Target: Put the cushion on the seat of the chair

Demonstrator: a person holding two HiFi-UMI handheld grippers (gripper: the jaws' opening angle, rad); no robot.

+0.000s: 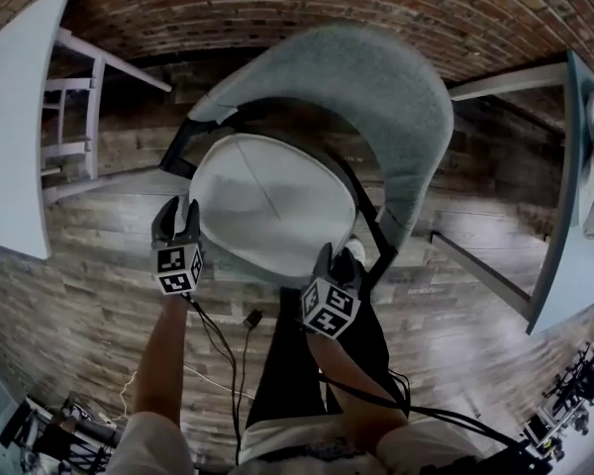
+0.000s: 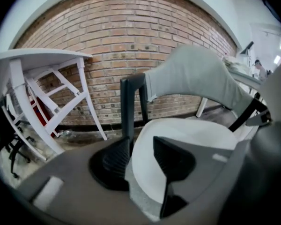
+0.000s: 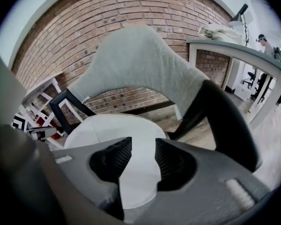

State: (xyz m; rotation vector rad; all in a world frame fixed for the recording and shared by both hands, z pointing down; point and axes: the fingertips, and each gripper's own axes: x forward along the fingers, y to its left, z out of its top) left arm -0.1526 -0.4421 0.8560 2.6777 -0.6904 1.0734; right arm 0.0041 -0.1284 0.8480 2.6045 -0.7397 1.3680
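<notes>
The white cushion is seen lying flat on the seat of the grey chair, framed by the curved backrest behind it and by the black frame at the sides, with a strip of grey seat showing under its front edge. The left gripper is held at the cushion's front-left edge and the right gripper at its front-right edge. Both are released: in each gripper view the 2 jaws stand apart, and only the cushion's surface farther off is seen through the gap, nothing being pinched. The placement is judged to be essentially done, so the step in hand is taken to be a clean withdrawal. It would be done well if both grippers were drawn back and up together, with the jaws kept wide so that no pad snags the front hem and drags the cushion forward off the seat. The trailing cables should be kept clear of the chair's frame. A last check is advised that the cushion sits centred, with its rear edge against the backrest and no corner riding up.
</notes>
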